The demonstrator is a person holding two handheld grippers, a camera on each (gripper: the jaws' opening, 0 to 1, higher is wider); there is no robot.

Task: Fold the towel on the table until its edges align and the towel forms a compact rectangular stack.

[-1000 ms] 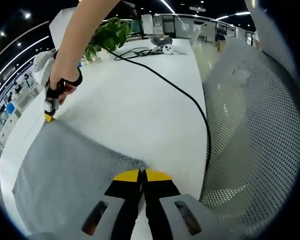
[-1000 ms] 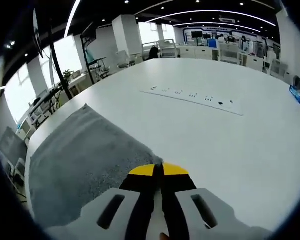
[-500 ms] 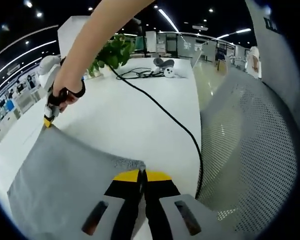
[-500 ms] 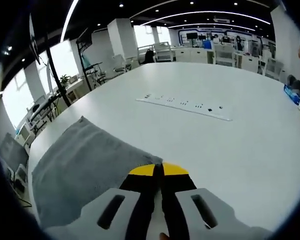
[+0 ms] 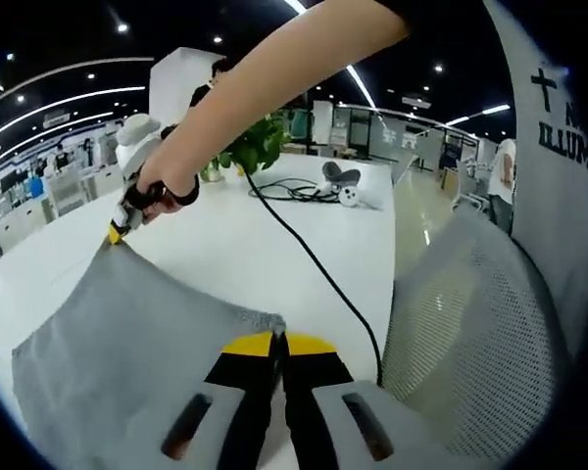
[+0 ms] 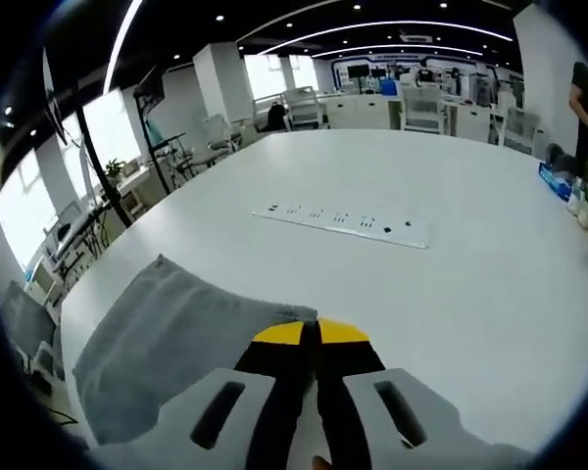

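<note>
Left gripper (image 5: 278,340): jaws pressed together, yellow tips pinching one corner of the grey towel (image 5: 127,343), which spreads away to the left and below the tips in the left gripper view. At the towel's far corner the right gripper (image 5: 118,231) comes in from upper left, held by a person's hand (image 5: 157,191) w/ bare forearm crossing the top of the view; its yellow tip sits right on that corner, cloth stretched taut between the two grippers and looking lifted off the white bench (image 5: 265,255). In the right gripper view the right gripper (image 6: 310,333) also has jaws pressed together on a towel corner (image 6: 176,338); the cloth runs from the tips down and to the left, its far edge over the bench (image 6: 421,284) near the bench's left side. So towel is at both sets of tips, hanging/spread between them, not folded yet. Other stuff: black cable (image 5: 314,259) snakes across the bench from a small white device (image 5: 341,184) toward the right edge, just right of the left jaws; potted plant (image 5: 260,145) behind the hand; grey mesh chair back (image 5: 470,333) at right. A white power strip (image 6: 341,222) lies flat on the bench well beyond the right jaws, apart from the towel.
</note>
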